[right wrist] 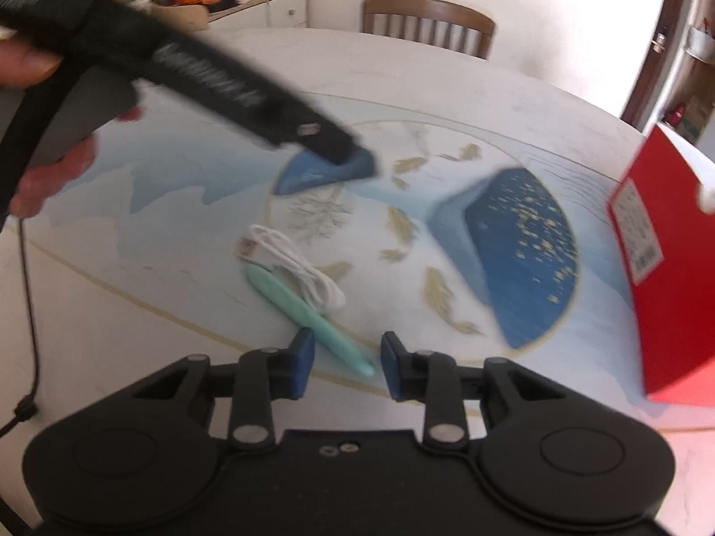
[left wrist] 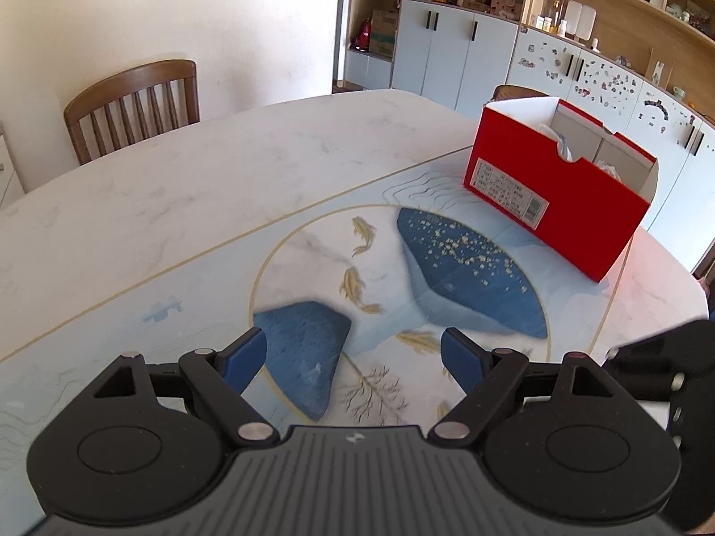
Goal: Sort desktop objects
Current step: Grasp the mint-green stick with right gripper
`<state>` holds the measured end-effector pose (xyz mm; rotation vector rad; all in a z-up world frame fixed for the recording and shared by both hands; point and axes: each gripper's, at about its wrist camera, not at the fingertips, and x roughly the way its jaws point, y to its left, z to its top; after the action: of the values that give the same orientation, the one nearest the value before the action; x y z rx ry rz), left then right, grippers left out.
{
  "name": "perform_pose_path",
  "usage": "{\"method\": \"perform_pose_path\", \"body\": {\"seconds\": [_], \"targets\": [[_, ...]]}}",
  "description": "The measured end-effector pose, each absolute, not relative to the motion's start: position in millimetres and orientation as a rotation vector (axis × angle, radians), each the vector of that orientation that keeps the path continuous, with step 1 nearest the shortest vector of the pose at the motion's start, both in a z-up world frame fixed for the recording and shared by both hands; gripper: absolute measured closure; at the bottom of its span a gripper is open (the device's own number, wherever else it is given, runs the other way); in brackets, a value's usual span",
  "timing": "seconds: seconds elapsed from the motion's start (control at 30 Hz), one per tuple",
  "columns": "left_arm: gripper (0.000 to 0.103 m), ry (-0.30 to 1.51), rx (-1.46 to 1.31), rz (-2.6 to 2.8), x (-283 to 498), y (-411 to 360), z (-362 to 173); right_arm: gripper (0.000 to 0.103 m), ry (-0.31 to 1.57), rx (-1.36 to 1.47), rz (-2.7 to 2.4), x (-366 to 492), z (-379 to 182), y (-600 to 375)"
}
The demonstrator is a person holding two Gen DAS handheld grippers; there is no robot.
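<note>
A mint pen (right wrist: 308, 317) lies on the table (right wrist: 134, 312) beside a coiled white cable (right wrist: 295, 263), its near end between the right gripper (right wrist: 346, 366) jaws — narrowed, pads not pressing it; left gripper (left wrist: 353, 357) hangs wide and empty over the printed mat — red box (left wrist: 558, 192) well beyond

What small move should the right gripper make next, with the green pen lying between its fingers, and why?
Probably close the right gripper on the green pen: one end of it lies between the fingers, which do not seem to press it yet, while the white cable lies just beside it, outside the gap.
</note>
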<state>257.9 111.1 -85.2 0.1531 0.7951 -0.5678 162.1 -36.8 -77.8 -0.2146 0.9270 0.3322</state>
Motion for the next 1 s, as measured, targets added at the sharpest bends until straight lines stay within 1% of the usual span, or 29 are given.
{"method": "perform_pose_path", "body": {"seconds": [0.07, 0.17, 0.33, 0.37, 0.4, 0.47, 0.5, 0.53, 0.57, 0.8, 0.83, 0.87, 0.9, 0.93, 1.0], "targets": [[0.018, 0.796, 0.157, -0.561, 253.4, 113.6, -88.5, 0.089, 0.925, -0.217, 0.308, 162.3, -77.5, -45.3], [0.018, 0.804, 0.153, -0.557, 246.9, 117.4, -92.5, 0.092, 0.922, -0.236, 0.301, 160.0, -77.2, -52.5], [0.018, 0.805, 0.164, -0.559, 234.4, 119.5, -97.0, 0.093, 0.938, -0.281, 0.305, 158.3, -76.0, -55.1], [0.018, 0.805, 0.171, -0.558, 232.2, 118.5, -98.4, 0.099, 0.936, -0.309, 0.288, 157.4, -76.3, -55.2], [0.018, 0.805, 0.173, -0.558, 230.4, 117.5, -99.6, 0.101, 0.939, -0.323, 0.279, 157.2, -77.1, -57.2], [0.018, 0.807, 0.167, -0.560, 227.8, 115.7, -101.3, 0.101, 0.949, -0.317, 0.261, 157.2, -77.5, -67.3], [0.018, 0.806, 0.166, -0.561, 226.8, 114.9, -101.6, 0.100, 0.951, -0.311, 0.264, 156.2, -76.5, -72.0], [0.018, 0.804, 0.164, -0.559, 226.2, 114.2, -101.7, 0.093, 0.950, -0.303, 0.273, 154.8, -75.7, -75.3], [0.018, 0.803, 0.158, -0.559, 226.2, 113.9, -101.6, 0.081, 0.942, -0.292, 0.285, 153.1, -73.8, -77.7], [0.018, 0.801, 0.140, -0.541, 228.9, 116.2, -97.0, 0.075, 0.885, -0.274, 0.413, 158.3, -63.1, -59.0], [0.018, 0.799, 0.141, -0.535, 229.1, 117.0, -96.2, 0.072, 0.880, -0.281, 0.434, 158.7, -62.3, -55.6], [0.018, 0.798, 0.141, -0.529, 229.3, 118.3, -95.3, 0.065, 0.874, -0.292, 0.453, 159.1, -61.7, -51.9], [0.018, 0.798, 0.137, -0.528, 229.3, 119.7, -94.7, 0.060, 0.867, -0.297, 0.479, 159.6, -61.3, -48.5], [0.018, 0.798, 0.135, -0.523, 229.4, 120.8, -94.3, 0.057, 0.864, -0.300, 0.497, 159.6, -61.1, -45.3], [0.018, 0.803, 0.125, -0.514, 229.6, 123.4, -94.3, 0.057, 0.863, -0.307, 0.529, 160.1, -62.1, -39.6]]}}
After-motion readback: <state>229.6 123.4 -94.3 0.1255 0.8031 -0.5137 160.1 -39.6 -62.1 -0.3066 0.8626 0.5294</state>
